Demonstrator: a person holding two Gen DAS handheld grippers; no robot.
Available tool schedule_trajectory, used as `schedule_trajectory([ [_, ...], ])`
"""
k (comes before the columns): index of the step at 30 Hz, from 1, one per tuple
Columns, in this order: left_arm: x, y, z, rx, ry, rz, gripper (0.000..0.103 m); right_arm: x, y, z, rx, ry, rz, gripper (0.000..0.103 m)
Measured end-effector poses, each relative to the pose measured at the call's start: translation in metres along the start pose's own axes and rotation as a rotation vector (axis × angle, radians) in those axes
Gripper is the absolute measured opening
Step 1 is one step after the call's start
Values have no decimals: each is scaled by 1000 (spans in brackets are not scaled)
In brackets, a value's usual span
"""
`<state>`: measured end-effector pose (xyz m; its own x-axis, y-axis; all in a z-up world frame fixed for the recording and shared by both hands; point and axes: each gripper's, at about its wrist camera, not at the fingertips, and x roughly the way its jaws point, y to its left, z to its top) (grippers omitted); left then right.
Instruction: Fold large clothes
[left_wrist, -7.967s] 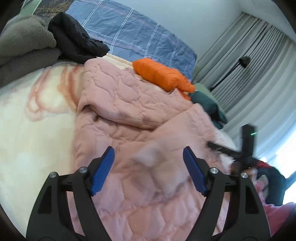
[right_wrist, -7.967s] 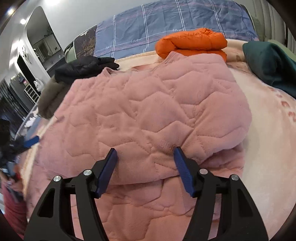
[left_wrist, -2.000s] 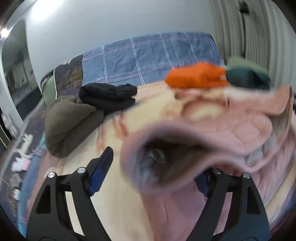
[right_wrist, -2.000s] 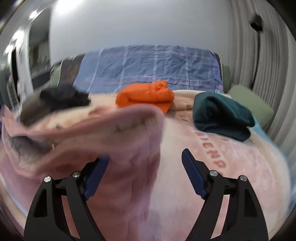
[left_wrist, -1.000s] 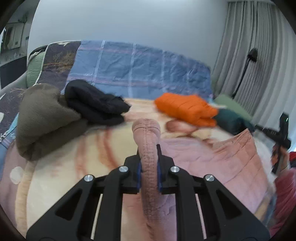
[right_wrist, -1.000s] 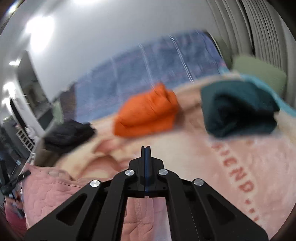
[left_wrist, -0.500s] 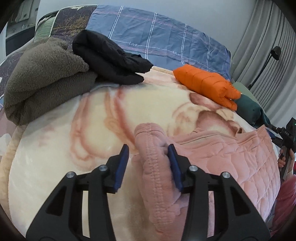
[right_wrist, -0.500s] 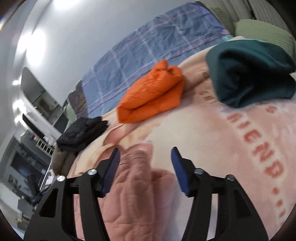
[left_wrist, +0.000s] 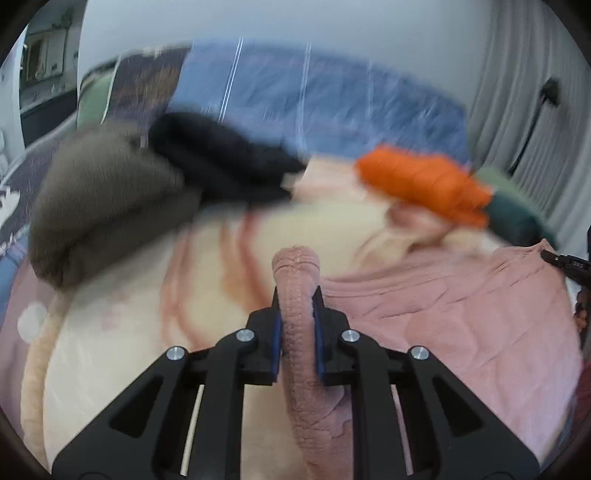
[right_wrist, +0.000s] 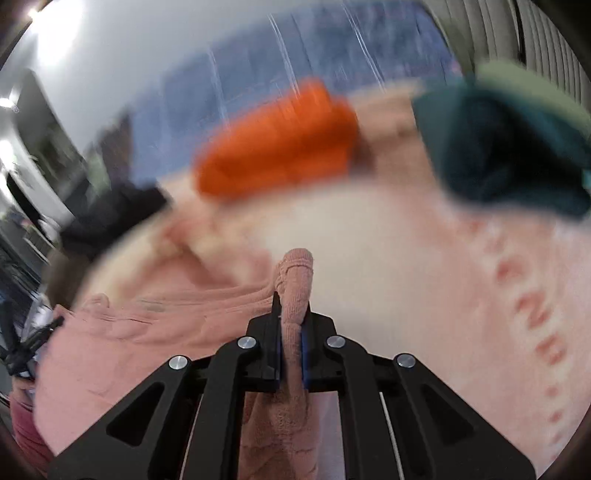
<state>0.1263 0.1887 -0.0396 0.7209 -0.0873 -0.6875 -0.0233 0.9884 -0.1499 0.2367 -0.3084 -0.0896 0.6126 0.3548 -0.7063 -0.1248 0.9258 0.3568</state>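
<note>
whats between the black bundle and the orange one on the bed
In the left wrist view, only bare cream blanket lies between the black bundle and the orange bundle; blur hides anything small.

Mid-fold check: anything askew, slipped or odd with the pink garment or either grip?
Nothing stands out. The left gripper and right gripper are each shut on a bunched edge of the pink quilted garment, which lies spread on the blanket. Both views are motion-blurred.

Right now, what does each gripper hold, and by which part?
Both hold the pink quilted garment: left gripper and right gripper each pinch a bunched ribbed edge.
</note>
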Motion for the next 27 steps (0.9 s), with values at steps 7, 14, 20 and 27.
schedule_trajectory([
  [7,-2,13,-11,-61,-5,-3,35,-31,-5,-2,33,-54,-68,33],
  [14,-80,-9,0,-40,-150,-57,34,-111,46,-33,-76,-185,86,33],
  [20,-98,-96,-20,121,-107,-242,55,-84,103,-96,-225,-75,69,40],
  [27,-50,-119,-86,239,-65,-83,60,-67,87,-141,-223,-148,-19,39],
])
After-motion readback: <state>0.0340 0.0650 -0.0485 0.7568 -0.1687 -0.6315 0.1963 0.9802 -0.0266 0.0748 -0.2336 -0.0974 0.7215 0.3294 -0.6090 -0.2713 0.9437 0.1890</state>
